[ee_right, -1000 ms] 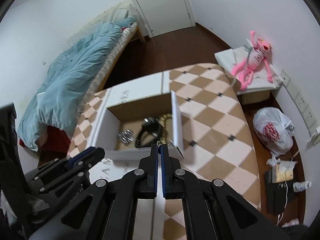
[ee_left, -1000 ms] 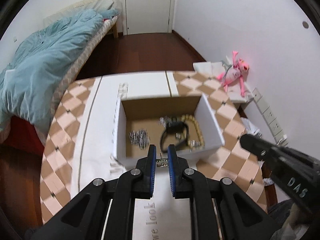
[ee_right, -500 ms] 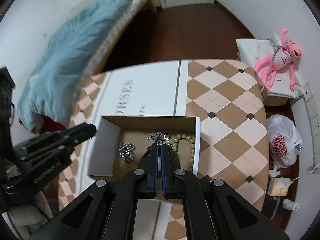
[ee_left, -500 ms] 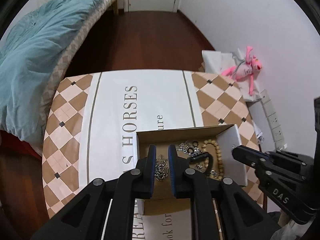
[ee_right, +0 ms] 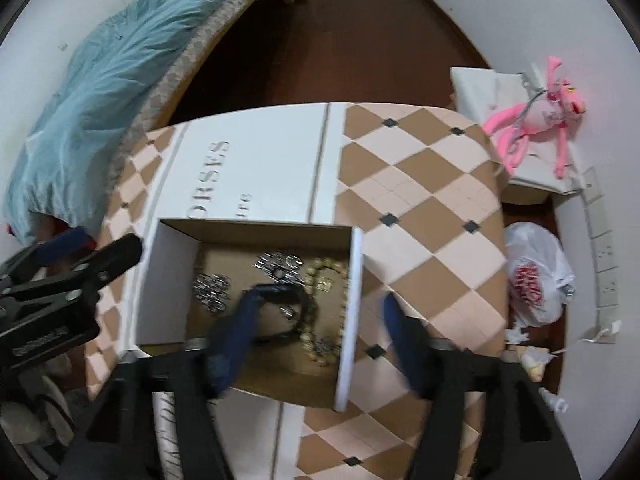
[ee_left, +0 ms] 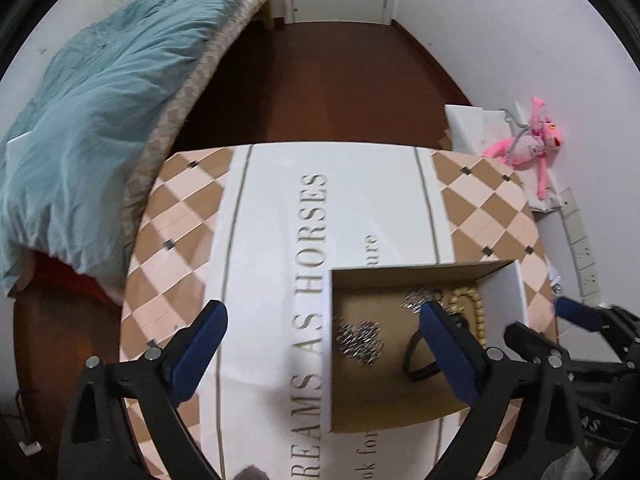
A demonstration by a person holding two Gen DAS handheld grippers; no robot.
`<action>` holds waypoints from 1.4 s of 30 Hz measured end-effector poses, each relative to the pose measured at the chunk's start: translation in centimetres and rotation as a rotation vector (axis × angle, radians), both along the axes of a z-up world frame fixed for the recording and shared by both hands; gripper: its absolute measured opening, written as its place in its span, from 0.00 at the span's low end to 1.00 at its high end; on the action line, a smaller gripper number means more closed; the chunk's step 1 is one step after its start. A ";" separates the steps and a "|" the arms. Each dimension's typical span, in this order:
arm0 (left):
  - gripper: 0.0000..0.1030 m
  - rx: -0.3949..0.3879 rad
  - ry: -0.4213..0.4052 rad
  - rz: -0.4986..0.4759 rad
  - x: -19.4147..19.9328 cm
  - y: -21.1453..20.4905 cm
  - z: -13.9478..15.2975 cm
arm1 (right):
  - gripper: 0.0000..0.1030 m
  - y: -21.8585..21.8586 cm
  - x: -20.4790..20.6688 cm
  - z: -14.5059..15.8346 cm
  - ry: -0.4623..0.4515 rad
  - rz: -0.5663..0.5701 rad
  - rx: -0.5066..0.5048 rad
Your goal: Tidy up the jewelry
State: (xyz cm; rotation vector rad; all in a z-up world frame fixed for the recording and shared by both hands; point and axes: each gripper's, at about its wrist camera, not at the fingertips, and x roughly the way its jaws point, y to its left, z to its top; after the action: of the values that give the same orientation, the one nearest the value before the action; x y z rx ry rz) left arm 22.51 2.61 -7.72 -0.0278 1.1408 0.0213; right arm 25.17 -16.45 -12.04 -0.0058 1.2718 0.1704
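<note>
Left wrist view: both grippers spread wide above an open box of jewelry on a printed tablecloth.

Large grey letters on the tablecloth (ee_left: 272, 216) read "REAMS AS HORSES", with "ure" and "ok fo" beside them in smaller type; from the right wrist only "ORSES" shows. The cardboard box (ee_right: 160, 280), white outside and brown inside, sits on the cloth and holds two silver chain clusters (ee_right: 212, 286), a string of tan beads (ee_right: 344, 280) along its right wall, and a black band (ee_left: 416, 356). The left gripper (ee_left: 322, 320) has its blue-padded fingers far apart, holding nothing, one over the box and one over the cloth. The right gripper (ee_right: 316, 312) is likewise parted and empty, blurred, straddling the box's right wall. A pink plush toy (ee_right: 536, 114) lies off to the right.
</note>
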 end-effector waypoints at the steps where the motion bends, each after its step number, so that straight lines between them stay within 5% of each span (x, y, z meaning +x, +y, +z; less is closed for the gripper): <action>1: 0.95 0.012 -0.002 0.004 -0.5 0.0 -0.2 | 0.89 0.0 -0.4 -0.1 -0.003 -0.005 -0.024; 8: 0.98 0.054 0.022 0.030 -3.6 0.1 -1.9 | 0.95 -0.2 -3.3 -1.1 -0.009 -0.036 -0.099; 13: 0.98 0.033 -0.009 0.041 -6.1 0.2 -0.6 | 0.95 -0.4 -5.8 0.5 -0.046 -0.067 -0.098; 31: 0.98 0.048 -0.266 0.041 -18.5 -0.5 10.8 | 0.95 -0.7 -19.2 15.5 -0.360 -0.116 -0.066; 42: 0.98 0.014 -0.381 0.039 -23.2 -0.3 16.5 | 1.00 -0.2 -24.8 21.9 -0.490 -0.108 -0.071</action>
State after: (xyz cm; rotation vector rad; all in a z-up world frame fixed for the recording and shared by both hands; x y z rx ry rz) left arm -0.72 2.26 8.80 -0.0403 0.7590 0.0566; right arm 0.34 -16.61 9.84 -0.0379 0.7859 0.0260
